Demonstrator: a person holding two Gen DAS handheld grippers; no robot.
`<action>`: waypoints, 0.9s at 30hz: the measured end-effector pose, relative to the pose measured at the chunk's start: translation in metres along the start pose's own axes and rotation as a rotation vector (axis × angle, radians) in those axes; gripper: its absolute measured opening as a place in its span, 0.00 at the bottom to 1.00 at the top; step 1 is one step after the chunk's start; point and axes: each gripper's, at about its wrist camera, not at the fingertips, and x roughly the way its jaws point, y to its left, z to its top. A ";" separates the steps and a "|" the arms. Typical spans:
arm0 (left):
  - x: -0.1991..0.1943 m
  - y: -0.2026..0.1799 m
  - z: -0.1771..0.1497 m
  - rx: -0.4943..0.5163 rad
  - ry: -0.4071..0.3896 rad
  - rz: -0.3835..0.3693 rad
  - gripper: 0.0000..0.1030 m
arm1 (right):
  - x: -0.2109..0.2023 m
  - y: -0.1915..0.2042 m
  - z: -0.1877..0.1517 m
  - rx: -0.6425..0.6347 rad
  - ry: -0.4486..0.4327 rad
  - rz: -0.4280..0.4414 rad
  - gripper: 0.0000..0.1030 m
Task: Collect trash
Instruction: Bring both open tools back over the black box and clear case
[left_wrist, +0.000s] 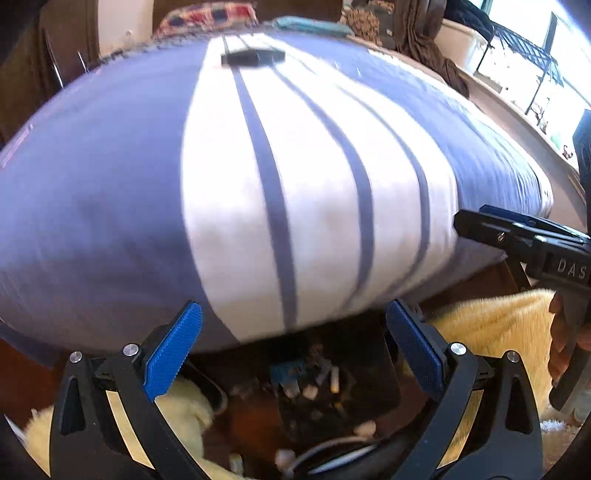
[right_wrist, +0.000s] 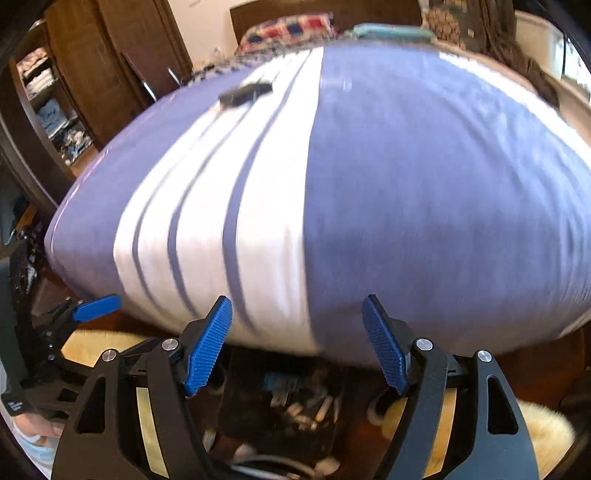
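matt cloth bedspread, fluffy rug

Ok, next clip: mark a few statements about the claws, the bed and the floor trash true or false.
1. Both claws, left claw and right claw, are open and empty. True.
2. The bedspread is plain red. False: purple-blue with a white striped band.
3. A dark flat object lies on the bed. True.
4. The small trash pieces sit on the bed. False: on the floor by the bed's edge.
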 end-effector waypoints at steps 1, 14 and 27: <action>-0.002 0.003 0.009 -0.003 -0.012 0.011 0.92 | -0.003 -0.001 0.009 -0.005 -0.016 -0.004 0.73; -0.012 0.039 0.100 -0.053 -0.113 0.097 0.92 | 0.005 -0.025 0.098 -0.034 -0.092 -0.075 0.75; 0.040 0.067 0.169 -0.082 -0.067 0.130 0.92 | 0.055 -0.035 0.154 -0.073 -0.028 -0.108 0.79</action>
